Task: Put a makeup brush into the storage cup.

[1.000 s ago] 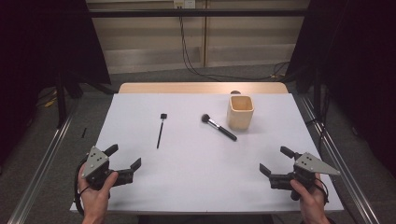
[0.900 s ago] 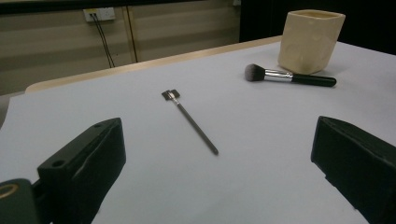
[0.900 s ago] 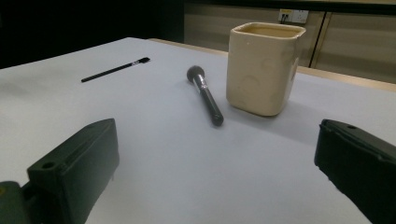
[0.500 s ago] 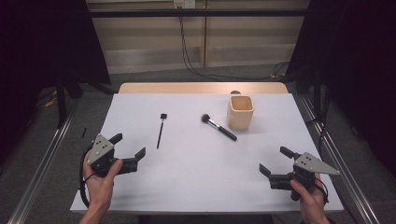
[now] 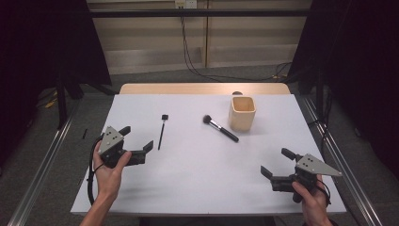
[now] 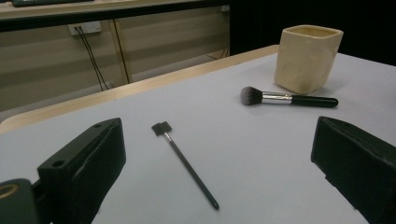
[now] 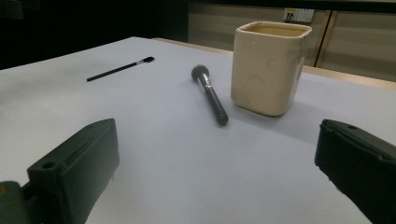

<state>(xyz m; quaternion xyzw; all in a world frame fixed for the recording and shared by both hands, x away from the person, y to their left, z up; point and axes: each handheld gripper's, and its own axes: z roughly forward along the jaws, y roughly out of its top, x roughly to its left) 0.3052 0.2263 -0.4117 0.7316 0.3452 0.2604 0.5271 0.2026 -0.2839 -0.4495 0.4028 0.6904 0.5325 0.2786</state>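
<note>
Overall: a white table (image 5: 197, 188) carries three things toward its far half, with a hand-held gripper at each near corner.
Landmark: a cream, square-sided cup (image 5: 242, 113) stands upright, far and to the right of the table's middle, its mouth open upward.
Powder brush: a black-handled brush with a silver ferrule and a dark round head (image 5: 220, 128) lies flat just left of the cup; in the high view its handle end lies close to the cup's base, its head pointing away to the far left.
Thin brush: a slim black brush with a small flat head (image 5: 162, 132) lies flat well left of the cup, beyond the powder brush, head toward the far edge.
Left gripper: the left gripper (image 5: 139, 144) is held in a hand (image 5: 109, 170) far left of the cup and nearer the person; its jaws stand wide apart, holding nothing, with the thin brush lying ahead between them in its own view.
Right gripper: the right gripper (image 5: 277, 164) is held near the table's front right, well on the near side of the cup; its jaws stand wide apart and empty, facing the cup and powder brush.
</note>
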